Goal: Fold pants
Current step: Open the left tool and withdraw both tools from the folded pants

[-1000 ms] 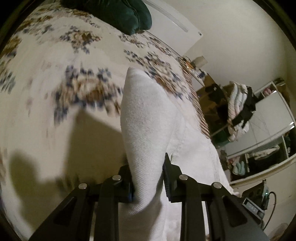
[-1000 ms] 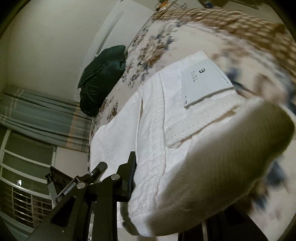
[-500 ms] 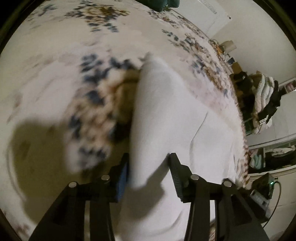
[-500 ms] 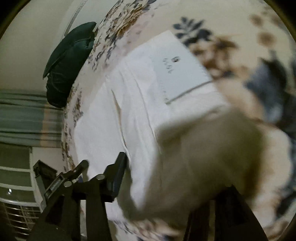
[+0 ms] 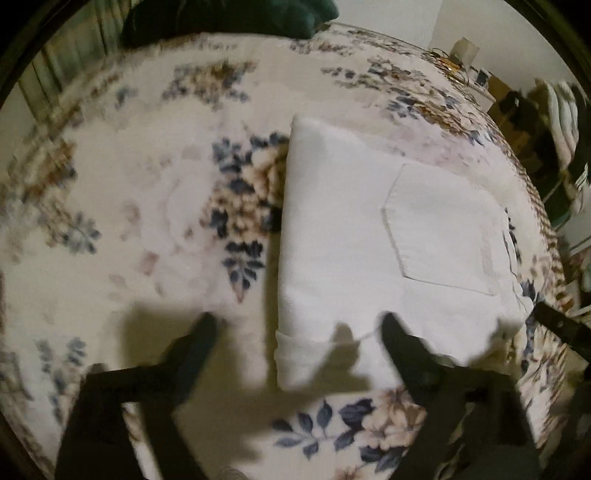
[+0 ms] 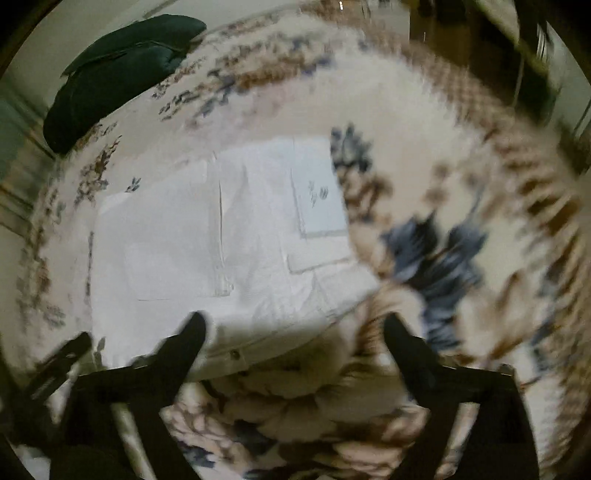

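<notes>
The white pants (image 5: 354,236) lie folded flat on the flowered bedspread (image 5: 129,206), a back pocket (image 5: 439,225) facing up. My left gripper (image 5: 295,325) is open and empty just above the near edge of the pants. In the right wrist view the pants (image 6: 229,240) lie flat with a white label patch (image 6: 321,199) near their right edge. My right gripper (image 6: 291,325) is open and empty above the near hem. The right wrist view is blurred by motion.
A dark green pillow (image 6: 118,74) lies at the head of the bed and also shows in the left wrist view (image 5: 229,18). Shelves with clothes (image 5: 561,122) stand beyond the bed's right side. The other gripper's tip (image 5: 561,328) shows at the right edge.
Both grippers have opened and let go of the pants, which now lie folded flat on the bed. Both grippers have pulled back and up from the cloth.
</notes>
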Demonstrator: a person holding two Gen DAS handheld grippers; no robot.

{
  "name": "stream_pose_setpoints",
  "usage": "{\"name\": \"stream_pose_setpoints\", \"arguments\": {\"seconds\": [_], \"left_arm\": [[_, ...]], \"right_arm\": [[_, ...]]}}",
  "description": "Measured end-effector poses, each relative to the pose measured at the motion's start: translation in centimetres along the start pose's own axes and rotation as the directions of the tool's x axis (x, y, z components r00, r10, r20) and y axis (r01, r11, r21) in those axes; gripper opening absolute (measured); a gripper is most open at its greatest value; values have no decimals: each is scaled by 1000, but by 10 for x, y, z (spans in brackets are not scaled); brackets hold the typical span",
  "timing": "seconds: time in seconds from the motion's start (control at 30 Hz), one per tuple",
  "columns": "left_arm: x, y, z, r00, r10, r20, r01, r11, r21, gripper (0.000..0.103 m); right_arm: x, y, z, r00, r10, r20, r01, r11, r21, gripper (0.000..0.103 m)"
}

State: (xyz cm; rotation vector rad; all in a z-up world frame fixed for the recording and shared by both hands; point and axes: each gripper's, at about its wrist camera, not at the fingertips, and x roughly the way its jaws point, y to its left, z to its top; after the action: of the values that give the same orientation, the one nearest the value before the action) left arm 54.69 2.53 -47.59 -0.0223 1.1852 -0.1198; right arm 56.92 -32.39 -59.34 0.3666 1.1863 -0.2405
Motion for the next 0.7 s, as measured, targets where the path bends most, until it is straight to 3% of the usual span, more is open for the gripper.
{"name": "stream_pose_setpoints", "arguments": {"seconds": [0.1, 0.33, 0.47, 0.7], "left_arm": [[-32, -11, -6, 998, 44, 46, -45, 999, 23, 98], [-112, -29, -18, 991, 48, 128, -48, 999, 1, 102], [-169, -40, -30, 982, 49, 182, -50, 999, 2, 102], [-282, -62, -61, 960, 47, 278, -54, 998, 16, 102]], "right_arm": [[-30, 9, -2, 997, -53, 52, 56, 997, -46, 102], [-129, 21, -28, 984, -94, 153, 111, 988, -112, 102], [-189, 23, -47, 976, -91, 199, 118, 985, -127, 102], [-330, 14, -89, 951, -53, 303, 99, 986, -138, 102]]}}
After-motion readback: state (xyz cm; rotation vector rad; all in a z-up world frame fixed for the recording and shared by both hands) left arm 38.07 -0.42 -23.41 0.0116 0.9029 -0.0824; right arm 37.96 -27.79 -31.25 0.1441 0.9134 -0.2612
